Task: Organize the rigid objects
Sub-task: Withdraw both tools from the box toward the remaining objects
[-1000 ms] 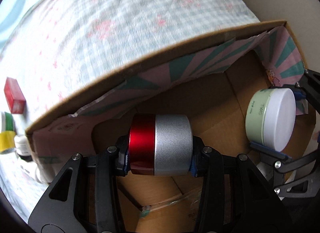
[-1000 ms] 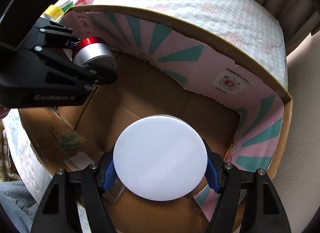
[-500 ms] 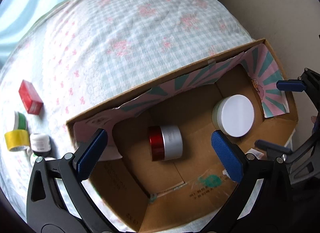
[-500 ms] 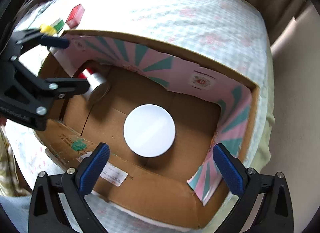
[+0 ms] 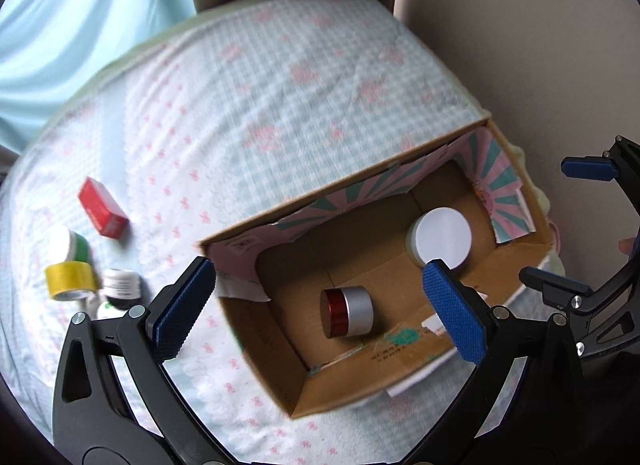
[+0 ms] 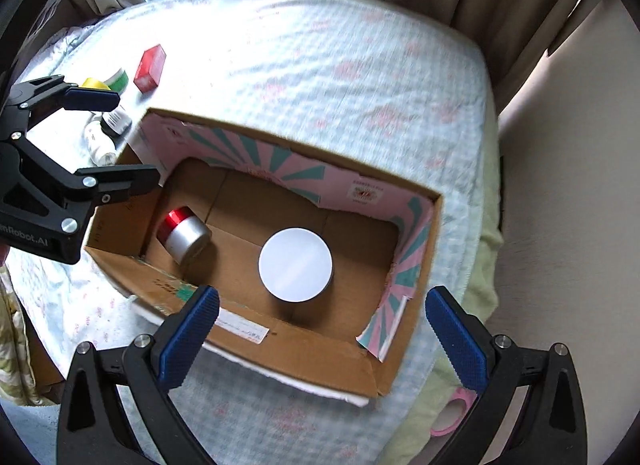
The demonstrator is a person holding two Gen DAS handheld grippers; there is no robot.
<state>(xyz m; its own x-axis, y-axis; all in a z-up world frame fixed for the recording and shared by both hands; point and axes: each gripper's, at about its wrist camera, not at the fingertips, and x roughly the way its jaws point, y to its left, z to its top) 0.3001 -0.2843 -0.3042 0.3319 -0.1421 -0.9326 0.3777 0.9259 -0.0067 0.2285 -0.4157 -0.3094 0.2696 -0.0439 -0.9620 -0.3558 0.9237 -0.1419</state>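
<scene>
An open cardboard box (image 5: 276, 341) (image 6: 304, 361) with a pink and teal lining sits on the quilted bed. Inside lie a red and silver can (image 5: 347, 312) (image 6: 184, 234) on its side and a round jar with a white lid (image 5: 439, 237) (image 6: 295, 264). My left gripper (image 5: 320, 317) is open and empty, high above the box; it also shows in the right wrist view (image 6: 120, 141). My right gripper (image 6: 320, 337) is open and empty above the box's near wall; it also shows in the left wrist view (image 5: 568, 229).
On the bed left of the box lie a red box (image 5: 103, 207) (image 6: 150, 67), a green and white tape roll (image 5: 70, 246), a yellow tape roll (image 5: 70, 281), a small black-capped jar (image 5: 122, 284) (image 6: 115, 119) and a white bottle (image 6: 96, 141). A pink tape roll (image 6: 452, 413) lies at the bed edge. Curtains hang behind.
Both grippers opened and let go of the can and the white-lidded jar, which now rest in the box. Both grippers have risen and pulled back from it.
</scene>
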